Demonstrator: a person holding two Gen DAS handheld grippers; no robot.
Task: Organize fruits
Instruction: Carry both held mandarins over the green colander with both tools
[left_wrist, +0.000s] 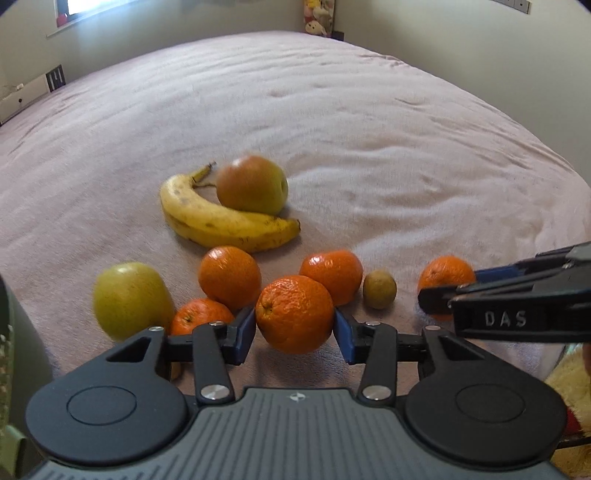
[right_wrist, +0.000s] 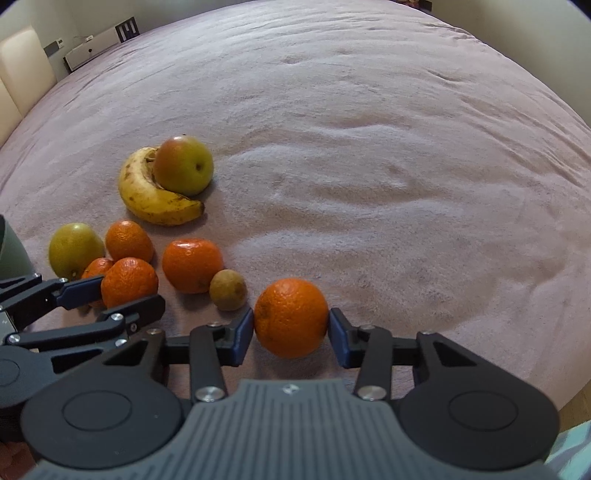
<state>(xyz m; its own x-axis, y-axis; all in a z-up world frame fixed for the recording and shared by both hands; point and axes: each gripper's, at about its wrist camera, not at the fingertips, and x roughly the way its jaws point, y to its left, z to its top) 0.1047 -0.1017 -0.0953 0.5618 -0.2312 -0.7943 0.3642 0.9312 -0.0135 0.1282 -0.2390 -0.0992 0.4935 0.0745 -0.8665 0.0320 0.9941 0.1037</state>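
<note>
Two oranges are pinched at once near the bed's (right_wrist: 369, 129) front edge: left claw (left_wrist: 295, 328) grasps one orange (left_wrist: 294, 314), right claw (right_wrist: 291, 330) another orange (right_wrist: 291, 317). Round skins could squirt free, roll across soft bedding and scatter the neighbouring mandarin (left_wrist: 201, 319).

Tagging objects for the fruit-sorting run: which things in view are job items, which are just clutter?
Job:
- orange in left tool
- orange in right tool
- three loose oranges
- banana
- two apples
- small brown fruit

Clutter:
- plush toys
- white box
</note>
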